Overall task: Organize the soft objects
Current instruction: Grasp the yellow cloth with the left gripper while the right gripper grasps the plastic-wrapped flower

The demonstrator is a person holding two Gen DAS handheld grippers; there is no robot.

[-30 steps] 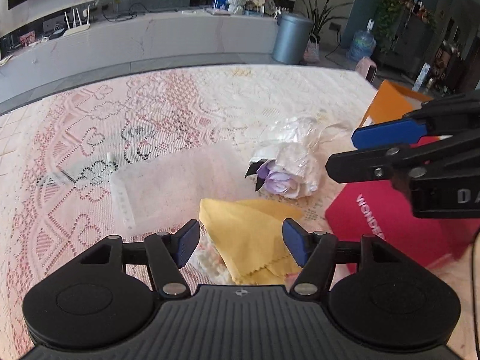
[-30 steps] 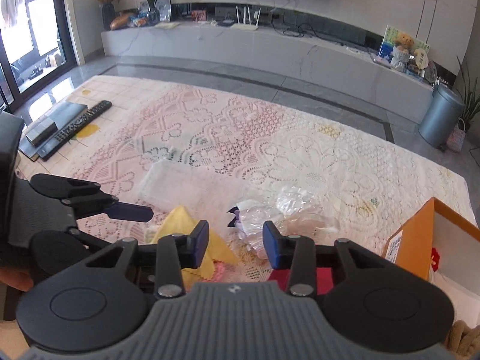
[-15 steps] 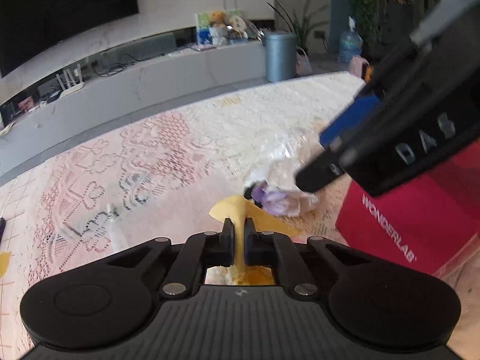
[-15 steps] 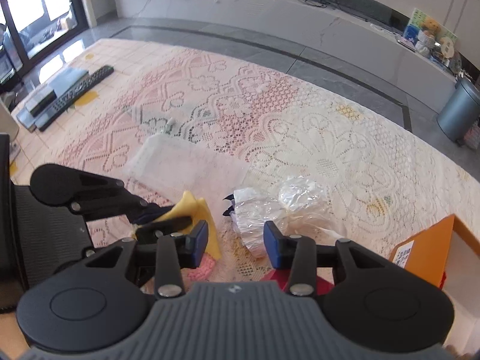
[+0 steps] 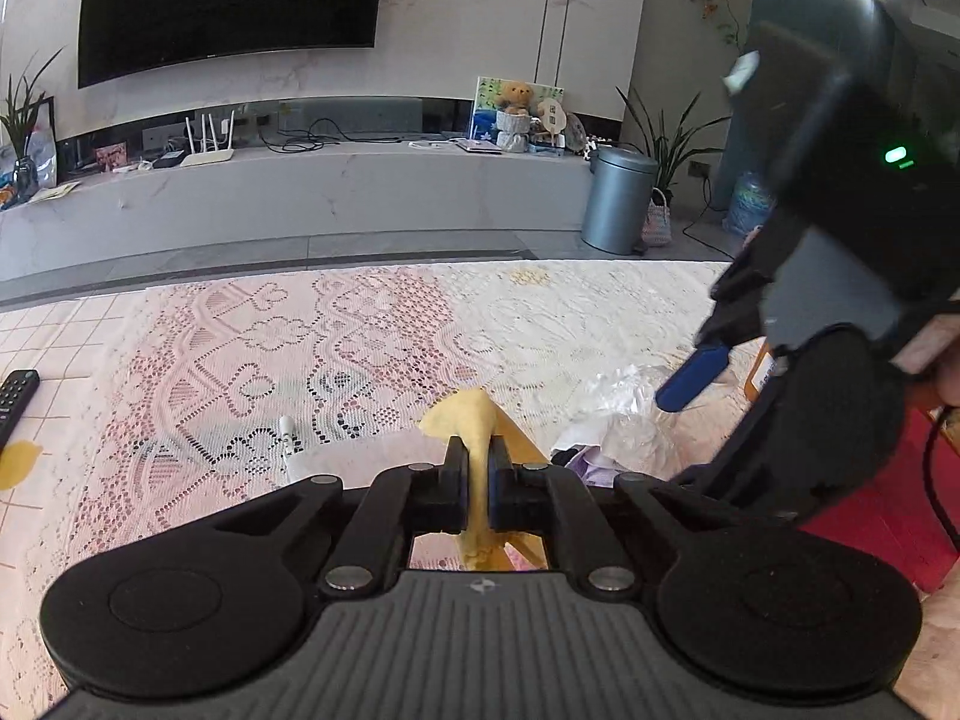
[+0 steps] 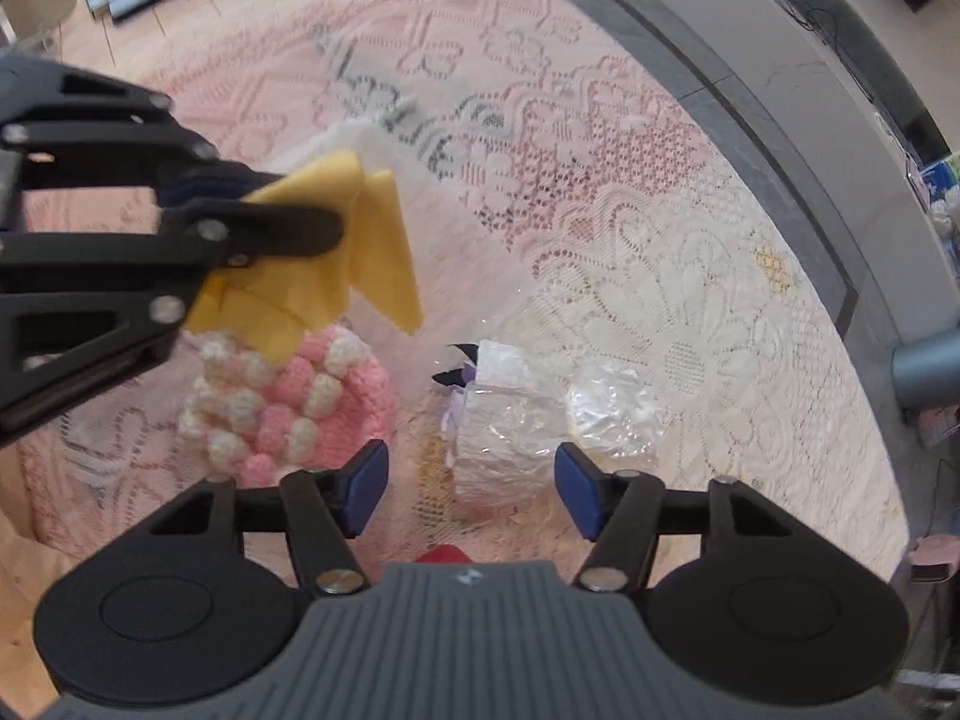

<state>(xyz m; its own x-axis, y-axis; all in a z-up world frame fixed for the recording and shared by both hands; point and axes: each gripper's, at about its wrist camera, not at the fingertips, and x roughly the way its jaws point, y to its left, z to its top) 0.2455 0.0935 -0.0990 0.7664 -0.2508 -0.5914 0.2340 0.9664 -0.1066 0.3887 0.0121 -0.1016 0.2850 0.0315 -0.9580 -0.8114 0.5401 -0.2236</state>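
Yellow cloth pinched in the left claw; right claw spreading above the wrapped bundle.

The left claw (image 5: 477,480) grips the yellow cloth (image 6: 360,240), lifted clear of the lace-covered bench (image 6: 690,300); the cloth hangs over a pink crocheted piece (image 6: 288,402); the right claw (image 6: 468,489) points steeply down, its jaws opening, nothing pressed between them; the plastic-wrapped bundle (image 6: 510,420) lies on the bench just beyond its blue pads (image 6: 366,483).
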